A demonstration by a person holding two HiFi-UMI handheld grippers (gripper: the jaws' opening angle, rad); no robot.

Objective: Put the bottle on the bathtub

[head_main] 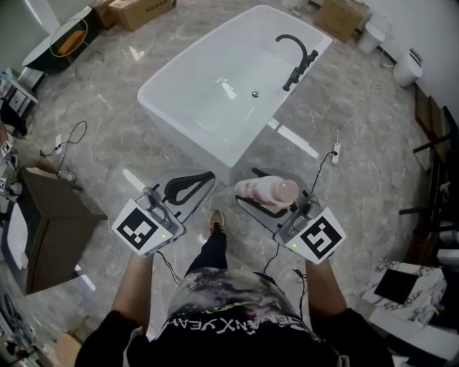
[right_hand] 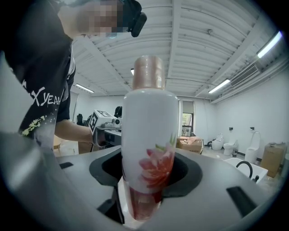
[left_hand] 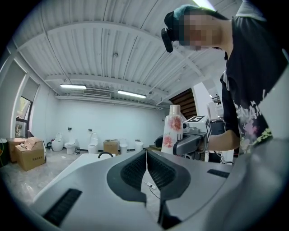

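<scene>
A white bottle (head_main: 265, 191) with a pink flower print and a pinkish cap stands upright between the jaws of my right gripper (head_main: 264, 193), which is shut on it. In the right gripper view the bottle (right_hand: 149, 149) fills the middle, its base pinched between the dark pads. My left gripper (head_main: 188, 188) is shut with nothing in it; its pads meet in the left gripper view, where the left gripper (left_hand: 146, 173) faces the bottle (left_hand: 172, 128). The white bathtub (head_main: 172, 79) with a black faucet (head_main: 297, 57) lies on the floor ahead, beyond both grippers.
The marble floor has cables (head_main: 72, 140) and a power strip (head_main: 335, 154) beside the tub. Cardboard boxes (head_main: 140, 8) stand at the back, a dark cabinet (head_main: 50, 229) at the left, and toilets (head_main: 409, 68) at the far right.
</scene>
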